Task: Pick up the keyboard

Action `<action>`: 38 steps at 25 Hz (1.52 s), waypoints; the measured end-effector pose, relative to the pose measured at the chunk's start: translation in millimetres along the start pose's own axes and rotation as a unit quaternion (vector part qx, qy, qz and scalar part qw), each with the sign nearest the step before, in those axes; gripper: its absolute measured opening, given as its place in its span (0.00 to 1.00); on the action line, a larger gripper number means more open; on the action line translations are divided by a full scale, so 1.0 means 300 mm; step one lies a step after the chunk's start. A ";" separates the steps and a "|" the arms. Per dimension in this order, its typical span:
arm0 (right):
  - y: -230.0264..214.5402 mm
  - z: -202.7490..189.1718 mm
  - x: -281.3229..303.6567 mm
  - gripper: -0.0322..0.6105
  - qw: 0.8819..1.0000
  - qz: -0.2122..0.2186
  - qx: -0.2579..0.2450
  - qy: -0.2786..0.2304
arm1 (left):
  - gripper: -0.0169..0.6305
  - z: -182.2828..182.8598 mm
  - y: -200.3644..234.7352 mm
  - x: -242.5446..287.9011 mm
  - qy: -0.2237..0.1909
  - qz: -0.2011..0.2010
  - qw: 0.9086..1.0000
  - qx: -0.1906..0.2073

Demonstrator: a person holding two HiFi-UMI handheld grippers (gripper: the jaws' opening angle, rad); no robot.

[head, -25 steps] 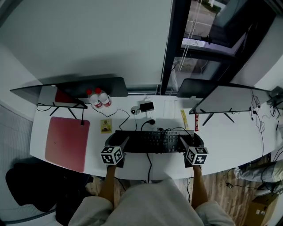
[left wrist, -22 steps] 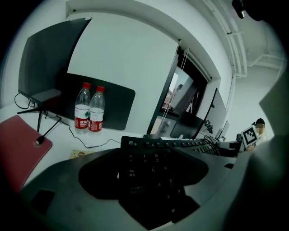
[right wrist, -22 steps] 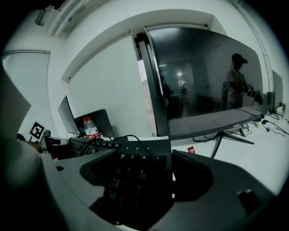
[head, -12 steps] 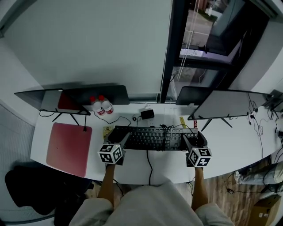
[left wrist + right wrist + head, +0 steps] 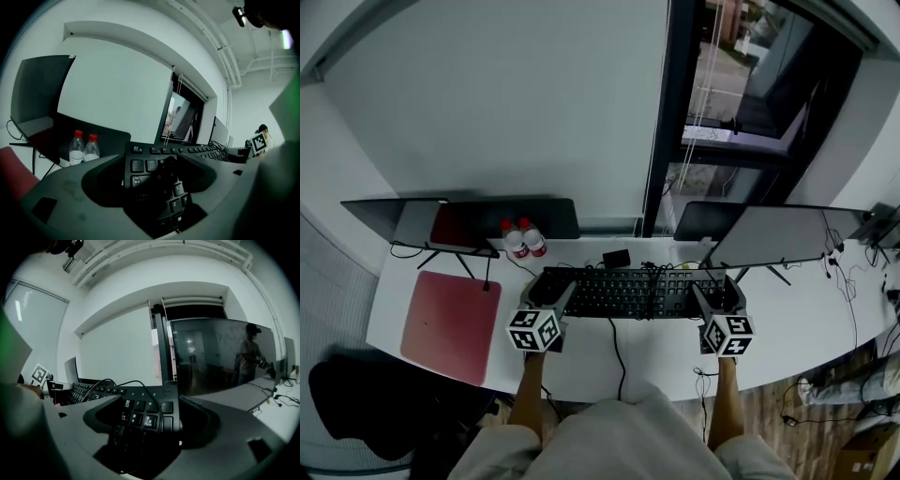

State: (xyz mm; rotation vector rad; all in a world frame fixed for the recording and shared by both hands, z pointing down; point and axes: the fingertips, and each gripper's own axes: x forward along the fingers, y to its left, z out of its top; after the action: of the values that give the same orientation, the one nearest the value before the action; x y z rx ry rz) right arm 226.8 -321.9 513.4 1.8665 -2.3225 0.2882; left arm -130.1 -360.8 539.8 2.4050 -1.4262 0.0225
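Curved white desk [image 5: 581,354] with black keyboard [image 5: 628,292], grey wall [image 5: 506,112], window [image 5: 741,103] behind.

Office: white desk [image 5: 581,352] with monitors [image 5: 778,234], keyboard [image 5: 628,292], beside window [image 5: 741,84]

The keyboard [image 5: 633,292] spans the middle of the desk [image 5: 666,352], seemingly just clear of it. Its left end sits between the left gripper's [image 5: 546,292] jaws and its right end between the right gripper's [image 5: 719,296]. Two bottles [image 5: 525,238] stand behind its left end, and a mat [image 5: 441,314] lies farther left.

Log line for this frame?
left gripper: shut on keyboard, left end | right gripper: shut on right end | cable: hangs below
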 end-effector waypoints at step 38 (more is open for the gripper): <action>0.034 0.139 0.005 0.62 0.999 0.011 -0.011 -0.047 | 0.52 0.169 -0.008 -0.029 -0.044 0.005 0.999 0.026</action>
State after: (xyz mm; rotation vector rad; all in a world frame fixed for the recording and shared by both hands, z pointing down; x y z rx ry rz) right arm 216.8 -331.2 472.8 1.8844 -2.3987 0.1805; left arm -140.6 -367.5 489.9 2.4692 -1.4932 -0.0440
